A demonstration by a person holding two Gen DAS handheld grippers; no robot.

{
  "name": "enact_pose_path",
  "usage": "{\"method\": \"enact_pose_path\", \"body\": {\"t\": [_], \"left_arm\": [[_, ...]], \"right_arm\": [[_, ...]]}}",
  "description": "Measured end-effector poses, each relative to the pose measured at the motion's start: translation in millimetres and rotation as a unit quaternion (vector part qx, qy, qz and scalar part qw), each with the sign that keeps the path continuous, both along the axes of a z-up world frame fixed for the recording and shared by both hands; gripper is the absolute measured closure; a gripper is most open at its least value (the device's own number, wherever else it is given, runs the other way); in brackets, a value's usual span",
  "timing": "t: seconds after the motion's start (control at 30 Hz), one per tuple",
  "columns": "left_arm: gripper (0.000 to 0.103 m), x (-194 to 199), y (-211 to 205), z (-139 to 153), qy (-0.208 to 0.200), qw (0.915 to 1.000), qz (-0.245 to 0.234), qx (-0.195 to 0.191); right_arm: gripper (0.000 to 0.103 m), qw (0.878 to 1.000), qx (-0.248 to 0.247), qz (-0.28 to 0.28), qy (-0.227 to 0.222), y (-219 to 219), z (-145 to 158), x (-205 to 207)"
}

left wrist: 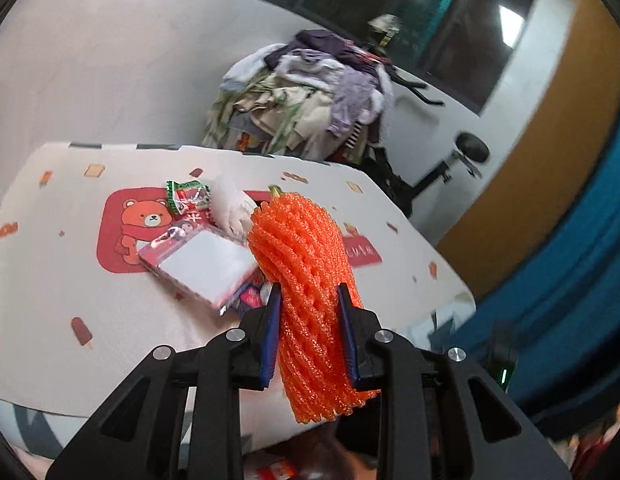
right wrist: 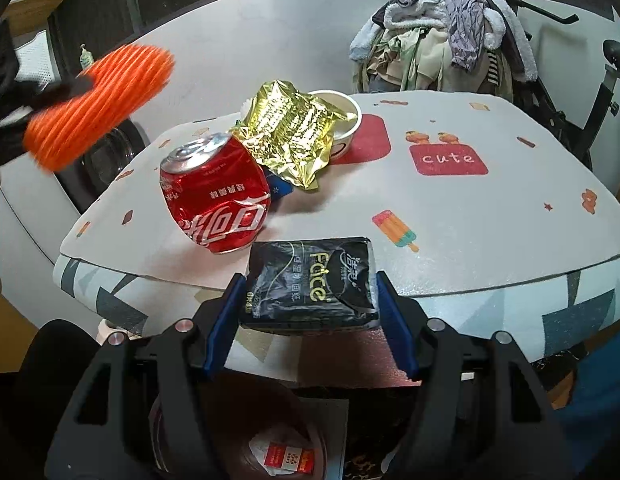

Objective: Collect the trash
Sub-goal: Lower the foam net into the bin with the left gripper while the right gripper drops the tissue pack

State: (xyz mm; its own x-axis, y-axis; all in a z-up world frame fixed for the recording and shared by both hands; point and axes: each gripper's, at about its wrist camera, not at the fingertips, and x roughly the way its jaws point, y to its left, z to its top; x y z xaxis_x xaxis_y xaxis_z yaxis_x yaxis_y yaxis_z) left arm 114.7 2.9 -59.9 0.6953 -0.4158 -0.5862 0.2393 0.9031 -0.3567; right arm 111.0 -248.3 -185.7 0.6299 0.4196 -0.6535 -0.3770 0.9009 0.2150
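Note:
My left gripper [left wrist: 307, 300] is shut on an orange foam fruit net [left wrist: 310, 280] and holds it up above the table's near edge; the net also shows at the left of the right wrist view [right wrist: 97, 104]. My right gripper [right wrist: 310, 284] is shut on a black "Face" tissue packet [right wrist: 310, 284], held at the table's front edge. On the table lie a crushed red cola can [right wrist: 213, 196], a gold foil wrapper [right wrist: 289, 136], a white paper bowl [right wrist: 342, 120], a green-red wrapper [left wrist: 187, 196], a clear plastic package [left wrist: 201, 264] and crumpled white tissue [left wrist: 233, 208].
The table [right wrist: 470, 216] has a white printed cloth. A bin with trash inside [right wrist: 281, 452] sits below the front edge. A heap of clothes [left wrist: 301, 96] on an exercise bike [right wrist: 590, 80] stands behind the table. A washing machine [right wrist: 109, 156] stands at the left.

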Motion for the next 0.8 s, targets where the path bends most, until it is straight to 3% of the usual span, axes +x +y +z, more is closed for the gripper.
{"method": "enact_pose_path", "body": {"t": [0.13,0.27,0.33,0.47,0.6,0.67,0.8], "left_arm": [[0.077,-33,-3,-14,-0.010,0.9991,-0.033,0.024],[0.077,-62,-16,-41,0.005,0.9936,-0.090,0.068],[0.077,-75,-23,-57,0.016,0.9885,-0.120,0.091],[0.077,-92,-47,-93,0.065,0.9680,-0.190,0.151],[0.077,-93,-61,-127,0.124,0.9498,-0.218,0.187],[0.077,-89,-64,-142,0.148,0.9434,-0.219,0.201],[0.071,-80,-65,-161,0.168,0.9403,-0.212,0.207]], "right_arm": [[0.038,1.000,-0.002,0.003,-0.005,-1,6,-7],[0.038,1.000,-0.006,0.006,-0.013,-2,14,-16],[0.038,1.000,-0.009,0.007,-0.018,-2,19,-21],[0.038,1.000,-0.011,0.008,-0.025,-4,26,-31],[0.038,1.000,-0.015,0.005,-0.026,-7,29,-37],[0.038,1.000,-0.017,0.004,-0.026,-8,30,-39],[0.038,0.999,-0.019,0.005,-0.026,-8,31,-42]]}}
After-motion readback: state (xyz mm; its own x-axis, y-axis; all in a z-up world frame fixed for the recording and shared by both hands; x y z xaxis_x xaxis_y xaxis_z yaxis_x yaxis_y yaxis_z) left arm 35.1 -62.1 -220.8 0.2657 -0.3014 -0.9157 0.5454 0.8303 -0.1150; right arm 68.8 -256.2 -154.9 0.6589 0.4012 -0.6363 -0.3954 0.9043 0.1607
